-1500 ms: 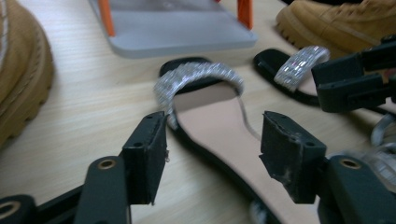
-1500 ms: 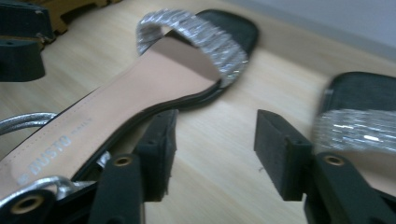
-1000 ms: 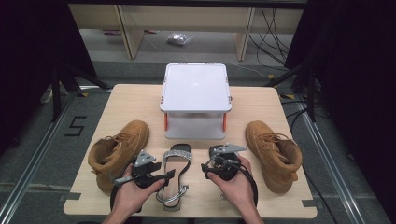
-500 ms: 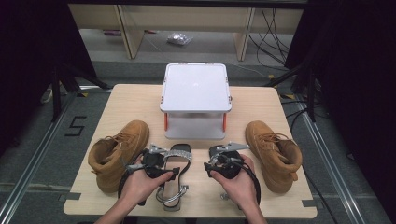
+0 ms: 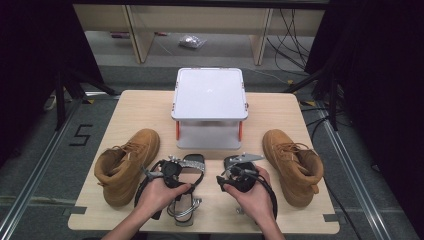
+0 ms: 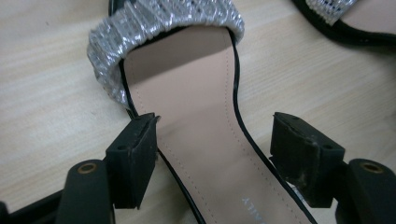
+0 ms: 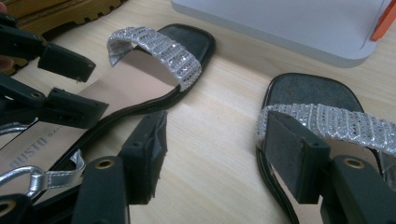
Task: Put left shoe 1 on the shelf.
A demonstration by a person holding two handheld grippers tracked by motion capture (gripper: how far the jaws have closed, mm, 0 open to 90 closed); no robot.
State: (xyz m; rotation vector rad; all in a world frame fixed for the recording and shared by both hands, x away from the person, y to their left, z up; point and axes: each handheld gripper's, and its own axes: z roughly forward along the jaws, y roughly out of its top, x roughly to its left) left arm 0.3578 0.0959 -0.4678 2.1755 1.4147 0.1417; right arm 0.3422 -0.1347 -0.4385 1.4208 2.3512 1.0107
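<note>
Left hand-held gripper [image 6: 212, 154] jaws just widened, straddling the left silver-strap sandal [image 6: 201, 140] without pressing — lined up to grip; right hand-held gripper [image 7: 219, 154] open, empty, over the second sandal [image 7: 317, 116].

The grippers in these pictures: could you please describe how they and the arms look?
Each hand carries a black two-jaw tool. The left gripper has blocky black jaws with brass-ringed holes. The right gripper bears a grey three-cornered plate and a looping black cable. Forearms are bare, without sleeves.

High view overhead, far; gripper views close, sharing left sandal [image 6: 196, 116].
</note>
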